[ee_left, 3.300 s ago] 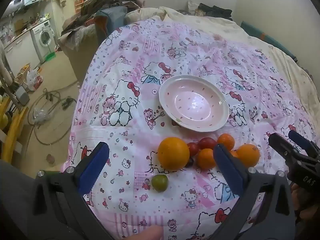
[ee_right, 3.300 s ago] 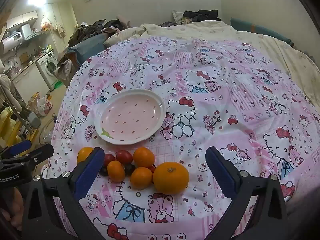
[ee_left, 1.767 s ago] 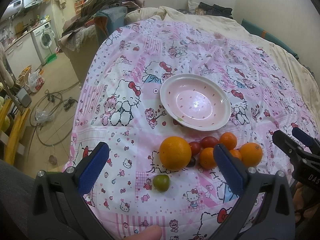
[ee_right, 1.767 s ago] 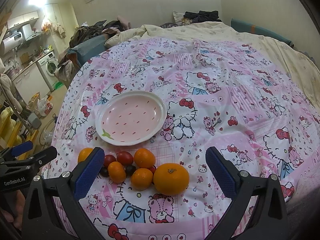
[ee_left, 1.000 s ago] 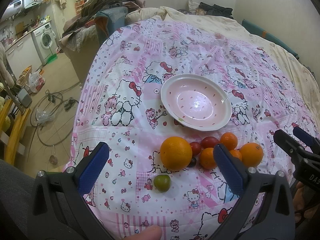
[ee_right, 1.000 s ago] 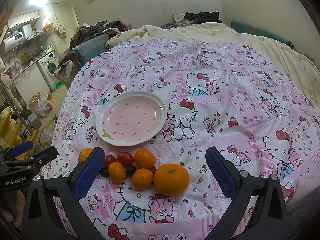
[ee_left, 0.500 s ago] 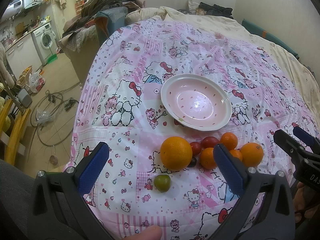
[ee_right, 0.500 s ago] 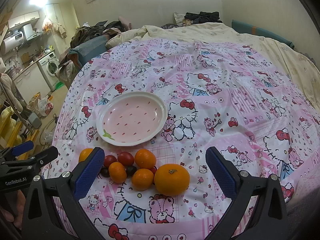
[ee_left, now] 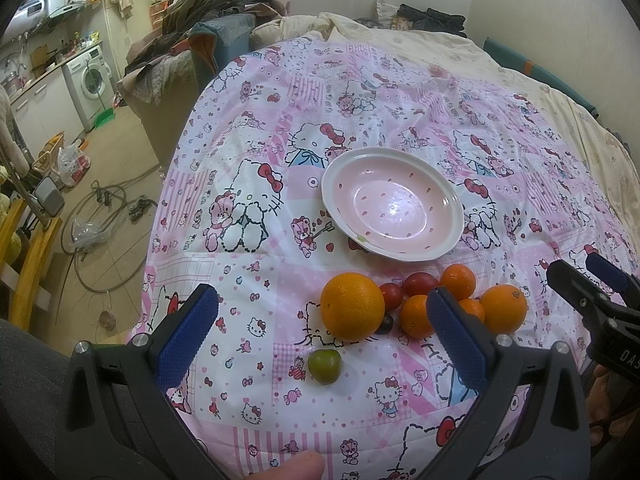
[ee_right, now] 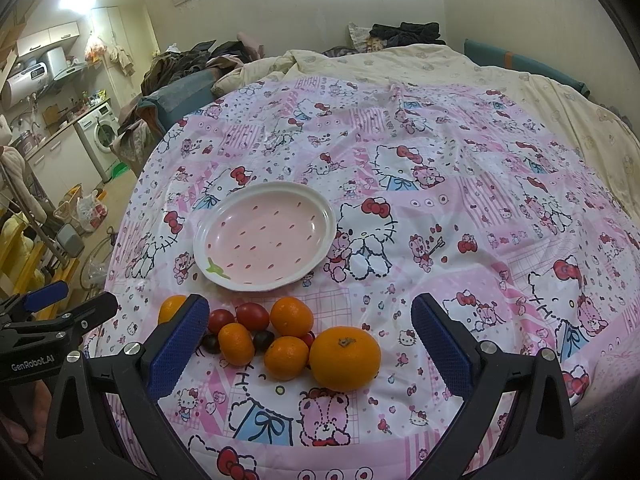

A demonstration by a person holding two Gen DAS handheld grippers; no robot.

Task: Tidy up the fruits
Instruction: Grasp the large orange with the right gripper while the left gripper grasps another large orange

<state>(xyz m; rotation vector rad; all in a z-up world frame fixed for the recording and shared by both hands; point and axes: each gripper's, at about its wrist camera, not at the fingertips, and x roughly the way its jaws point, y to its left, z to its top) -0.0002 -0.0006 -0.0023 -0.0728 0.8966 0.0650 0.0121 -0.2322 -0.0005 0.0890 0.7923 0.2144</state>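
I see the pink cartoon-print bedspread [ee_right: 460, 184] spread wide, with the empty pink plate [ee_left: 452, 204] on it. Both my left gripper [ee_left: 324, 326] and right gripper [ee_right: 310, 344] hover with fingers spread apart, holding nothing. Just before the plate lie the big orange [ee_left: 352, 306], clustered mandarins [ee_right: 291, 316], cherry tomatoes [ee_right: 252, 316], and, apart, a small green fruit [ee_left: 324, 365].

A shallow round pink plate with a white rim [ee_right: 264, 196] is sitting empty and level. Just in front of it, a large orange [ee_right: 345, 358] is lying beside smaller orange tangerines [ee_right: 286, 357], red cherry tomatoes [ee_right: 252, 316] and dark grapes [ee_right: 263, 339], all clustered and touching. A small green fruit [ee_left: 324, 365] is resting apart, nearer the camera.
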